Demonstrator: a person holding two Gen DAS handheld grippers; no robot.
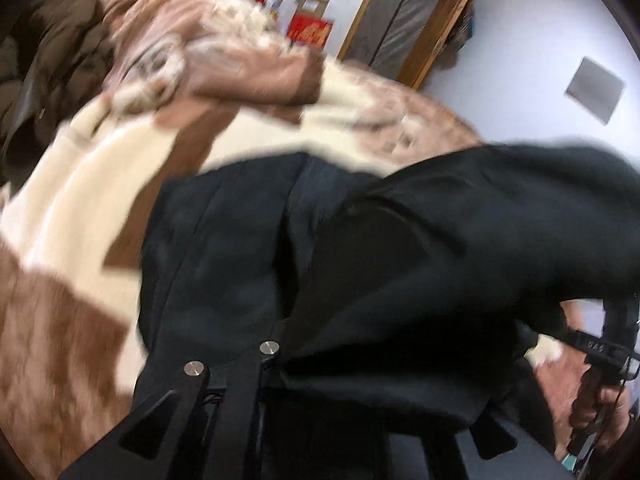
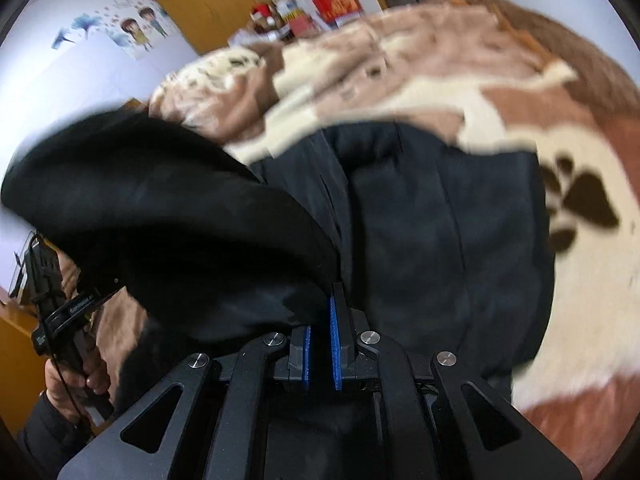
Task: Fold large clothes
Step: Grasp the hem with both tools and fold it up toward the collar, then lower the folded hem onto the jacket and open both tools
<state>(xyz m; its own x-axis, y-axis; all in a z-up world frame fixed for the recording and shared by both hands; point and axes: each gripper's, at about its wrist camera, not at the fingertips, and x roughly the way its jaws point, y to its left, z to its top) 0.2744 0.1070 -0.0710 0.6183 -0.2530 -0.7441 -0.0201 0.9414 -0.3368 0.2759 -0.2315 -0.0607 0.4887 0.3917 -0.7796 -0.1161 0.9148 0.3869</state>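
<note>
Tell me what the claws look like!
The right claw is black with blue pads and round silver bolts on its arms. The left claw is black too, with silver bolts. Each has a black handle with a thin black cable. The person wears a dark sleeve.

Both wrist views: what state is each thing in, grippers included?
Black coat: partly folded, one part lifted over the rest.
Left gripper: shut on coat fabric.
Right gripper: shut on coat fabric.
Blanket: spread on the bed under the coat, bunched at the far end.

place: home bedroom | cues: blanket-covered bed point(image 2: 500, 92), wooden door point(image 2: 200, 4), wall stickers point(image 2: 132, 32)
</note>
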